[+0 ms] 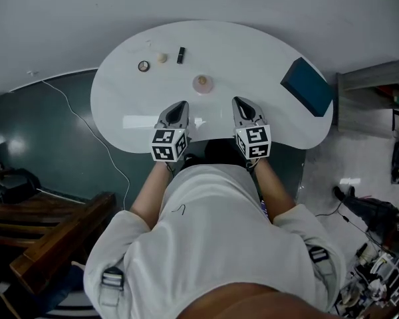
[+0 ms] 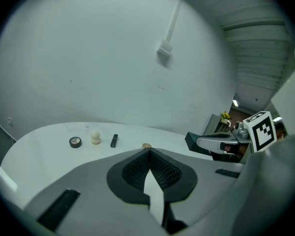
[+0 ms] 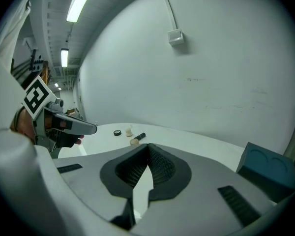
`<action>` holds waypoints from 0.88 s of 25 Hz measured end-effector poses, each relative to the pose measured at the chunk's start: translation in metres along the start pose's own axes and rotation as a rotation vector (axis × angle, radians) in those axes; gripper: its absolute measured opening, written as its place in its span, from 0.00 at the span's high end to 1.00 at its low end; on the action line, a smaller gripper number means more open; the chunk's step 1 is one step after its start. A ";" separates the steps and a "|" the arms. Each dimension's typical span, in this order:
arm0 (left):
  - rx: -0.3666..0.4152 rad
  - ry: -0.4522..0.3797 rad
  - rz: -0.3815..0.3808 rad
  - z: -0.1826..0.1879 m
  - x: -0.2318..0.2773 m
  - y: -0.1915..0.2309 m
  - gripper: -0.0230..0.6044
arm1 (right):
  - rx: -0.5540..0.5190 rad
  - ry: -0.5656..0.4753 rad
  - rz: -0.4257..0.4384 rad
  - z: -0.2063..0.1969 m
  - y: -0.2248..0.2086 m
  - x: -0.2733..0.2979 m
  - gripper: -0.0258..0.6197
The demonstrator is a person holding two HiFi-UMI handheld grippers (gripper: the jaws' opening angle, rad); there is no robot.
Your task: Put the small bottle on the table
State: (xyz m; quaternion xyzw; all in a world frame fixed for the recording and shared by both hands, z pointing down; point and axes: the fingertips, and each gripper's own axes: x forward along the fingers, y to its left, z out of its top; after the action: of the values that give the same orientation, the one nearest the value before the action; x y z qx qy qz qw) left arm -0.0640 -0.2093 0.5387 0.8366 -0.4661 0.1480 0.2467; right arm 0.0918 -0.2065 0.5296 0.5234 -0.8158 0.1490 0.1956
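Small bottle (image 1: 201, 83) sits beyond left tongs (image 1: 179, 104) and right tongs (image 1: 240, 102) (both shut).

Table (image 1: 253, 52): white, smooth, glossy, lamp glare on it. Floor (image 1: 53, 138): dark teal, slick, with shiny patches. Wall (image 2: 113, 58): matt white paint, faint scuffs. Left gripper (image 1: 178, 104) and right gripper (image 1: 239, 101): grey matt plastic shells. Their pads (image 2: 163, 171) are black, finely ribbed, rubbery-looking. Marker cubes (image 1: 167, 145): matt black-and-white print. Shirt (image 1: 213, 231): off-white cloth, soft creases. Strap (image 1: 112, 279): grey webbing with a hard buckle. Bench (image 1: 60, 241): dark wood, polished sheen. Box (image 1: 308, 85): teal, matt, smooth. Small bottle (image 1: 161, 57): cream, smooth; too small to tell whether it is glossy or matt.
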 end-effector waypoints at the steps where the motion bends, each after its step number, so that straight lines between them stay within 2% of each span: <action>1: 0.004 -0.017 0.000 0.007 -0.002 -0.001 0.94 | -0.001 -0.016 -0.002 0.007 0.000 -0.001 0.96; 10: 0.042 -0.195 0.004 0.082 -0.028 -0.012 0.94 | -0.036 -0.174 -0.008 0.089 0.003 -0.021 0.96; 14: 0.085 -0.271 0.018 0.116 -0.041 -0.016 0.94 | -0.062 -0.243 -0.013 0.126 0.001 -0.031 0.96; 22: 0.165 -0.385 0.027 0.162 -0.066 -0.031 0.94 | -0.085 -0.323 -0.026 0.163 0.002 -0.049 0.96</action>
State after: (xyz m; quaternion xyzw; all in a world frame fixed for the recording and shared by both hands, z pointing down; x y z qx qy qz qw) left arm -0.0695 -0.2381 0.3634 0.8604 -0.5023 0.0264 0.0817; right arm 0.0817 -0.2395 0.3634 0.5421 -0.8355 0.0255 0.0857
